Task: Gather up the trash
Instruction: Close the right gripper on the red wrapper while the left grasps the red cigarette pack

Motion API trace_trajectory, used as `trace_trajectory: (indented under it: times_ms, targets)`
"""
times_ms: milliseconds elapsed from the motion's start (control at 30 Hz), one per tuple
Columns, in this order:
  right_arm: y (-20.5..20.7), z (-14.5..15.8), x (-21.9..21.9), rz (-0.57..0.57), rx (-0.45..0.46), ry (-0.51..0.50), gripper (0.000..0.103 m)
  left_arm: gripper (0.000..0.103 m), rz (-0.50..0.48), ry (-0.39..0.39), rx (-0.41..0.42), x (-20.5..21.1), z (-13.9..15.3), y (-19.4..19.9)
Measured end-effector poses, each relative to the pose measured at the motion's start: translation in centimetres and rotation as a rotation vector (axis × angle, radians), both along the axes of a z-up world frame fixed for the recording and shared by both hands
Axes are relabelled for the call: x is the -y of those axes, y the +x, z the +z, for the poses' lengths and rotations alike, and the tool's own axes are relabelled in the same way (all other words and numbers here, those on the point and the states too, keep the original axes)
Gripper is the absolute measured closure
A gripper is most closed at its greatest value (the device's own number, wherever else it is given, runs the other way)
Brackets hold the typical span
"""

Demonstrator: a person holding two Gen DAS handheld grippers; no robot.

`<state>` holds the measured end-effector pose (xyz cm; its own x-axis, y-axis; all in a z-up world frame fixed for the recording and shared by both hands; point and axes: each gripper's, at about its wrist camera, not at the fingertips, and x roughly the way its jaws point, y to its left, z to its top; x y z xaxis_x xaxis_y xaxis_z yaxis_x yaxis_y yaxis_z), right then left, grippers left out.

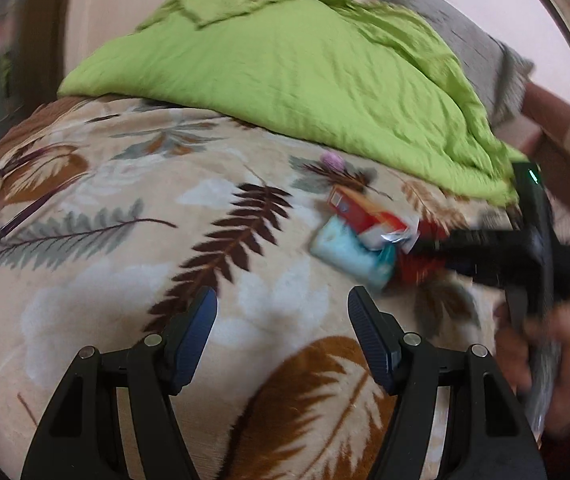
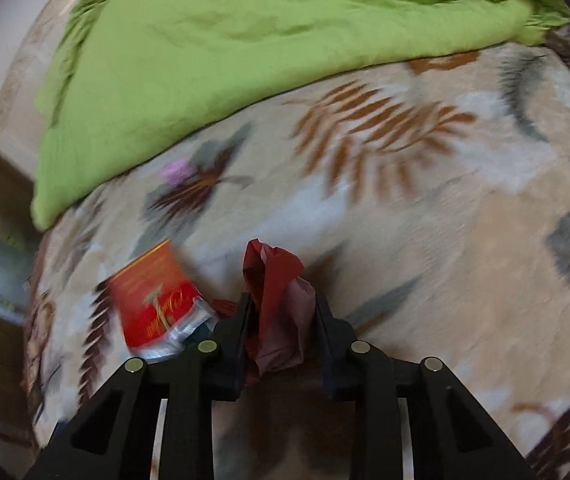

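Right wrist view: right gripper [image 2: 283,312] fingers clench crumpled red wrapper [image 2: 277,280]; left gripper [image 1: 283,310] fingers released.

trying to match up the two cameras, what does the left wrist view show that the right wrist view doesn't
Only the left wrist view shows the left gripper, open over bare blanket, the light blue packet under the red box, the grey pillow, and the person's hand holding the right gripper from outside.

Only the right wrist view shows the right gripper closed on a crumpled red bag, seen close up.

Both show the red box, the small purple thing, the green quilt and the leaf-print blanket.
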<state>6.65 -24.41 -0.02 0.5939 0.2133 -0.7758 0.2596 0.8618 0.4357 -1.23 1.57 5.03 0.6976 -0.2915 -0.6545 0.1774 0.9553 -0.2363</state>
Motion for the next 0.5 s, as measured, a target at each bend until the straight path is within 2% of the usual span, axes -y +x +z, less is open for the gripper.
trace_trajectory:
  times_ms: [67,167,233,300,433,500]
  targets:
    - [-0.6,0.2,-2.1,0.077,0.015,0.020,0.073,0.036,0.043,-0.028,0.004,-1.0,0.2,0.1]
    - [-2.6,0.5,-5.5,0.232,0.052,0.198,0.073,0.036,0.082,-0.056,0.008,-2.2,0.3,0.2]
    - [-4.1,1.3,-6.1,0.253,0.089,0.175,0.073,0.036,0.078,-0.069,0.001,-2.4,0.3,0.3]
    - [-6.2,2.3,-5.1,0.189,0.137,0.136,0.073,0.036,0.064,-0.067,-0.001,-2.0,0.2,0.5]
    - [-9.0,3.1,-2.5,0.053,0.202,0.027,0.073,0.036,-0.028,-0.047,-0.018,0.2,0.3,1.7]
    - [-9.2,2.9,-1.6,-0.005,0.212,-0.011,0.073,0.029,-0.097,-0.033,-0.009,1.7,1.0,2.5]
